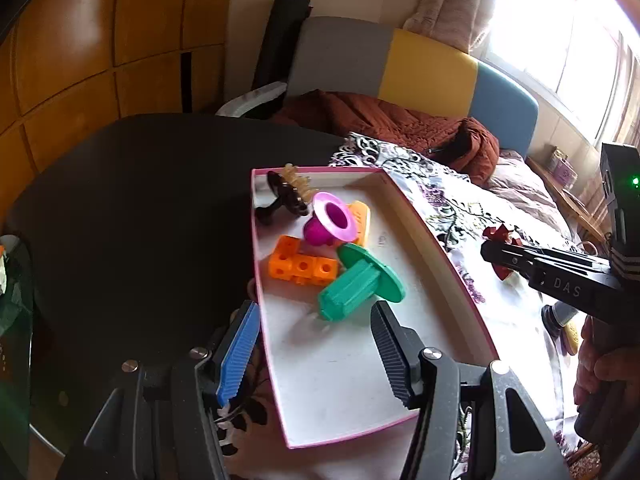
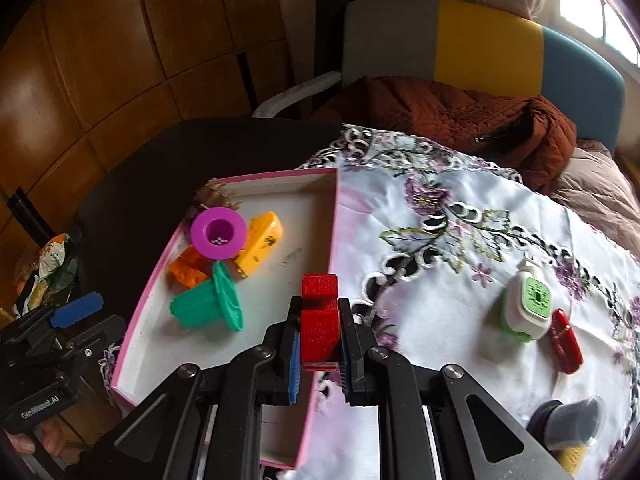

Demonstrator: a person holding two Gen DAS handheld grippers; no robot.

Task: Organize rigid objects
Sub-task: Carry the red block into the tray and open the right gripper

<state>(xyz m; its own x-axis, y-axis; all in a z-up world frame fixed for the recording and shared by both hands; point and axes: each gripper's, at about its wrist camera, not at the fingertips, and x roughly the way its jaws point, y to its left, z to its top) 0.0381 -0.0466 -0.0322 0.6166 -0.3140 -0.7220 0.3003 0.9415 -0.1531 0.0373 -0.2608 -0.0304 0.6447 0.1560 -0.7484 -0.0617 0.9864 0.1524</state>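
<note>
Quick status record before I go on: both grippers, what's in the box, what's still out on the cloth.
left gripper: jaws open, holding nothing, straddling the box's near left wall
right gripper: jaws shut on the red block, above the box's right edge
pink box: holds the green peg, purple funnel, yellow piece, orange blocks, hair clip
cloth: white-and-green device, red case, dark item at the near right edge

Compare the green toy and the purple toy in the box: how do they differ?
The green toy lies on its side, flange toward the box's middle; the purple toy sits tilted, its open mouth facing up. The green toy's stem looks ribbed and closed, the purple toy's hollow. Both are flanged plastic pieces inside the pink-edged box.
</note>
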